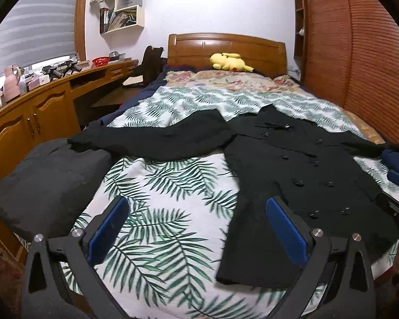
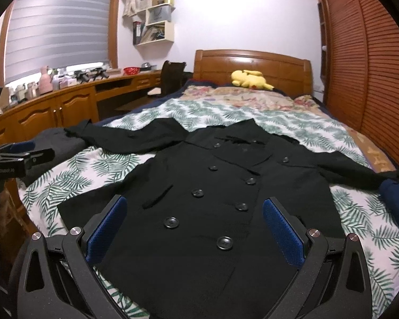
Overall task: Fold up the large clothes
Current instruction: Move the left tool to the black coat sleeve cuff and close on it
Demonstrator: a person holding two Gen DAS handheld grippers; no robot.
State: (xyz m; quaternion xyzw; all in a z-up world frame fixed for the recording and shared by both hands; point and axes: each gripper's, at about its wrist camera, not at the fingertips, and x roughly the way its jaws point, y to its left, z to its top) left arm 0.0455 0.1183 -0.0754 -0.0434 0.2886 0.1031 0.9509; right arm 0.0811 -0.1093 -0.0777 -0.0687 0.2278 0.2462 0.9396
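Note:
A black double-breasted coat [image 2: 226,186] lies flat, front up, on the leaf-print bed cover [image 1: 159,212], sleeves spread to both sides. In the left wrist view the coat [image 1: 306,172] lies to the right, its left sleeve [image 1: 151,138] stretched across the bed. My left gripper [image 1: 196,226] is open and empty above the cover, left of the coat's hem. My right gripper [image 2: 194,226] is open and empty above the coat's lower front. Each gripper shows at the edge of the other's view: the right one [image 1: 396,175], the left one [image 2: 21,151].
A folded dark grey garment [image 1: 48,178] lies at the bed's left edge. A yellow plush toy [image 1: 228,62] sits by the wooden headboard [image 1: 226,45]. A wooden desk and cabinets [image 1: 40,106] run along the left. Slatted wardrobe doors [image 1: 359,53] stand on the right.

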